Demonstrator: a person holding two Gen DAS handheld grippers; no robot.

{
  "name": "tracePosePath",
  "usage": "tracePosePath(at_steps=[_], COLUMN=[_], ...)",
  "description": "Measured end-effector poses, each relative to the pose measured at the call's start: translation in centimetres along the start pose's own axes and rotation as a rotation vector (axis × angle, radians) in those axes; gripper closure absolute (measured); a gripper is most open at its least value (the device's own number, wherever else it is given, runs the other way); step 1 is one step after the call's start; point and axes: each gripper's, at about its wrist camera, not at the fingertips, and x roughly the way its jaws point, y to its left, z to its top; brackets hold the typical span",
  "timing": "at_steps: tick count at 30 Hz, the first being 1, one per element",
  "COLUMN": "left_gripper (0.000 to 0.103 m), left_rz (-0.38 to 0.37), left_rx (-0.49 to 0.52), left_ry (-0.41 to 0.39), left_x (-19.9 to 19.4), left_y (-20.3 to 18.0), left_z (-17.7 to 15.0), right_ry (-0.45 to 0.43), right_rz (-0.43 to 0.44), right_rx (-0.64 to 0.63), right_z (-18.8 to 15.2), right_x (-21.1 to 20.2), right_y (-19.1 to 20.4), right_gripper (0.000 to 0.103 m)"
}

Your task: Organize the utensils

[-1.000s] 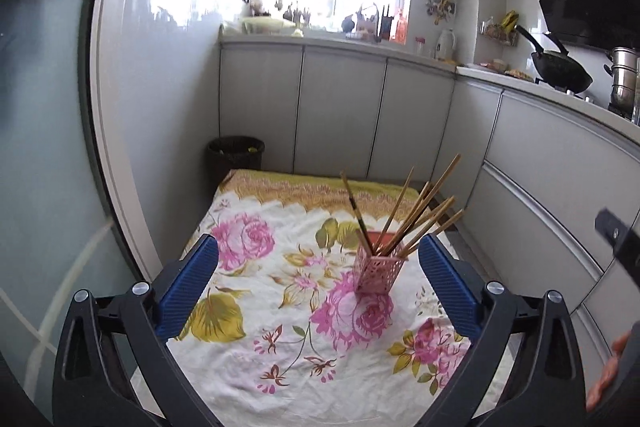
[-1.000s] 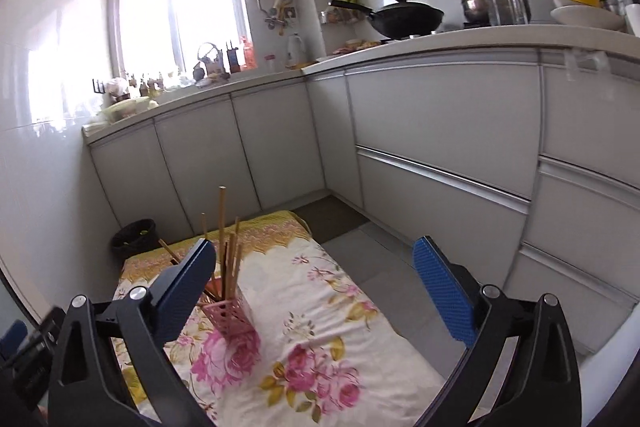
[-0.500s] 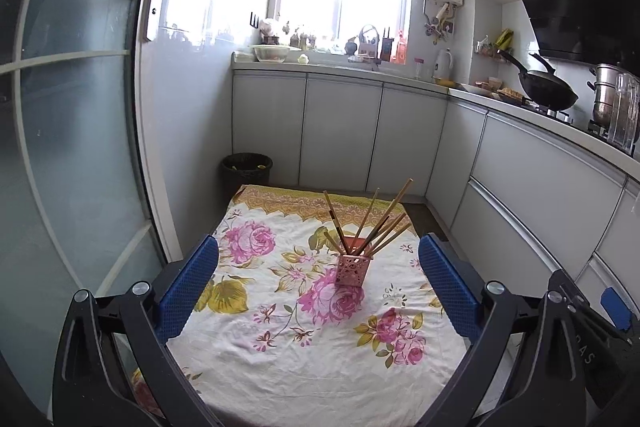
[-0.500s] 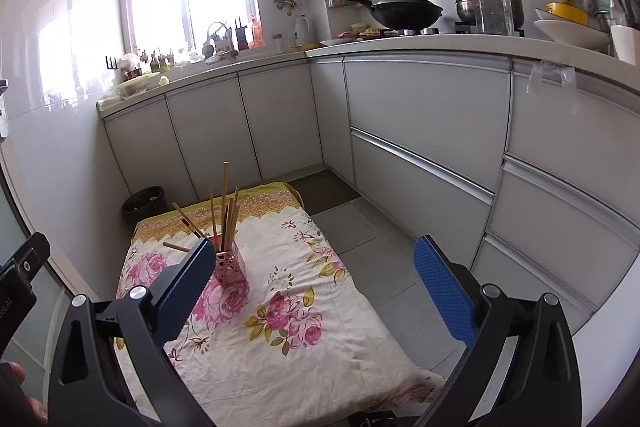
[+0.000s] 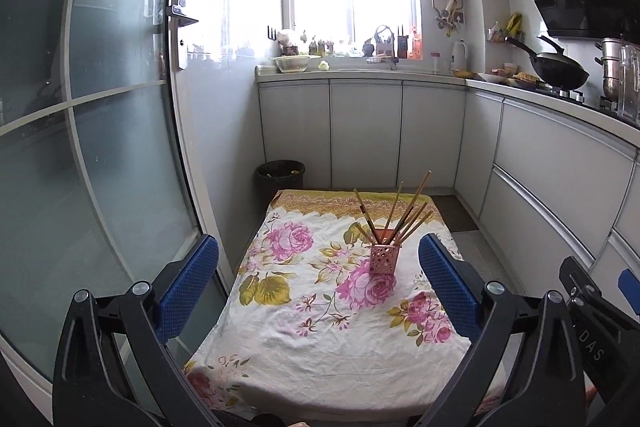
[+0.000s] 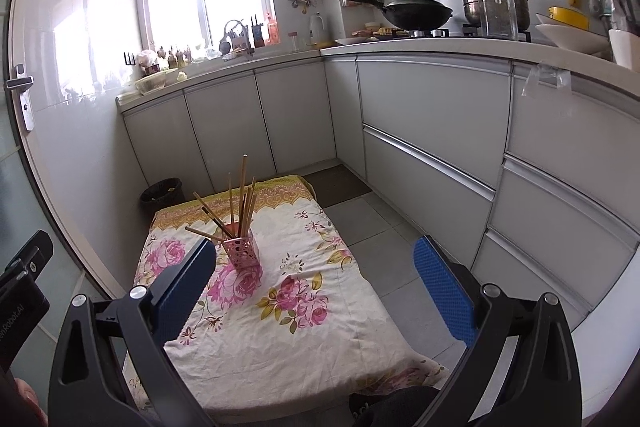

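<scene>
While both grippers hang well above the low table, neither touches anything. Seen through the left wrist camera, the left gripper has its blue pads spread wide apart with nothing between them, and the pink perforated holder stands upright just right of centre in the frame, on the flowered cloth that covers the table. Wooden chopsticks stand in the holder and fan out, most of them leaning toward the upper right. At the right edge of that frame, part of the right gripper's black body shows. Seen through the right wrist camera, the right gripper is likewise spread wide and holds nothing; the holder sits left of centre, just past the left pad, with the chopsticks rising from it. A black waste bin stands on the floor beyond the far end of the cloth, against the grey cabinets, and a black wok rests on the stove at upper right.
</scene>
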Motion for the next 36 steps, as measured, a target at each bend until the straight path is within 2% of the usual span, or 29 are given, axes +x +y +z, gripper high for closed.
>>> tracePosePath(at_steps=[7,16,18,21,26,36], left_gripper=[0.007,0.007,0.007,0.007,0.007,0.007], left_rz=[-0.014,-0.053,-0.040,-0.015,-0.037,-0.022], left_rx=[-0.012,-0.089,-0.096,-0.105,-0.134,-0.121], left_ry=[-0.004,0.064,0.074,0.068,0.055,0.042], left_x=[-0.7,0.8,0.9,0.8,0.4,0.1], left_y=[0.2,1.4,1.6,1.8,2.2,2.0], left_z=[-0.5,-1.0,-1.1,-1.1,-1.1,-1.1], right_ry=[0.007,0.035,0.032,0.028,0.026,0.010], right_rz=[-0.005,0.006,0.004,0.005,0.013,0.022], right_rx=[-0.005,-0.013,-0.020,-0.021,-0.017,-0.011], right_z=[-0.2,-0.8,-0.9,-1.0,-0.9,-0.7], right_x=[-0.5,0.3,0.2,0.1,0.0,-0.6], right_y=[-0.3,0.3,0.5,0.8,0.9,1.0], right_gripper=[0.007,0.007,0.007,0.007,0.007,0.007])
